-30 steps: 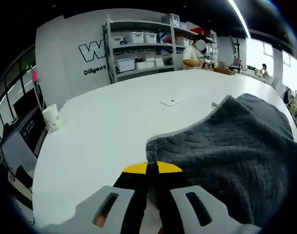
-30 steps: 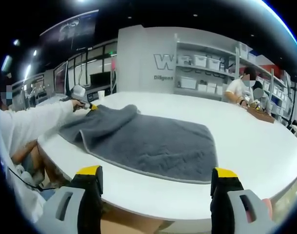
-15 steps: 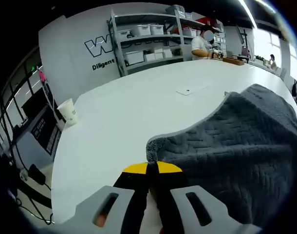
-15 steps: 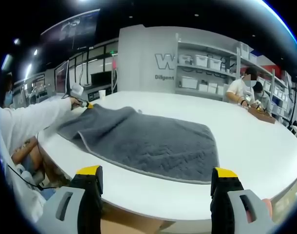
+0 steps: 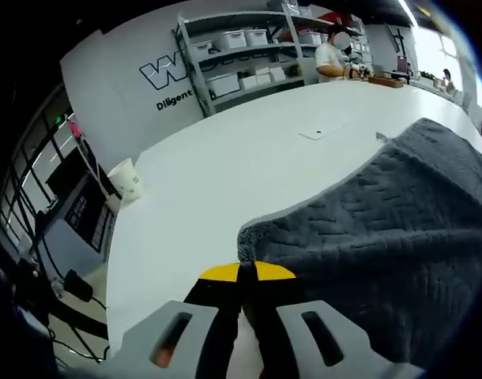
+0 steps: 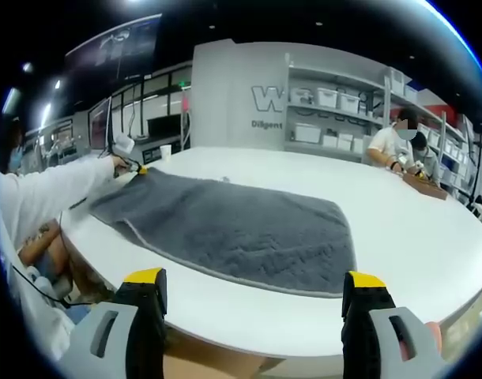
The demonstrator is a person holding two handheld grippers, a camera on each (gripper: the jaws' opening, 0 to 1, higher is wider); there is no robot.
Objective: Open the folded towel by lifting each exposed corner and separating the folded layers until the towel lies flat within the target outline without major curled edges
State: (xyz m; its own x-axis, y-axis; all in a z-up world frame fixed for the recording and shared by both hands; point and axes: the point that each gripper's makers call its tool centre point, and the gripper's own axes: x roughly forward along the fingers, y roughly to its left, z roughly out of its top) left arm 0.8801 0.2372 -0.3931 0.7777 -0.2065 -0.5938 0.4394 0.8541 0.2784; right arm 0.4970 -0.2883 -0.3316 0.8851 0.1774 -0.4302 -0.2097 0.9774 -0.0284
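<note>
1. The white counter (image 6: 431,237) has a curved near edge, and the towel's (image 6: 241,229) near hem runs just inside it. Broad bare surface lies to the right of the towel and beyond it.
2. In the left gripper view, bare counter stretches far and left of the towel (image 5: 383,229), out to a paper cup (image 5: 126,178) near the left edge.
3. The towel is grey, thick and woven in a raised zigzag pattern, with a paler bound hem. It lies spread on the counter, nearly flat.
4. In the right gripper view, its long axis runs from far left to near right.
5. The left gripper (image 5: 246,272) has yellow-tipped jaws clenched on the towel's corner, also seen at the far left (image 6: 138,168).
6. The right gripper (image 6: 253,288) has its jaws spread wide, grasping nothing, off the counter's near edge.
7. Shelves (image 6: 336,118) with white bins stand far behind.
</note>
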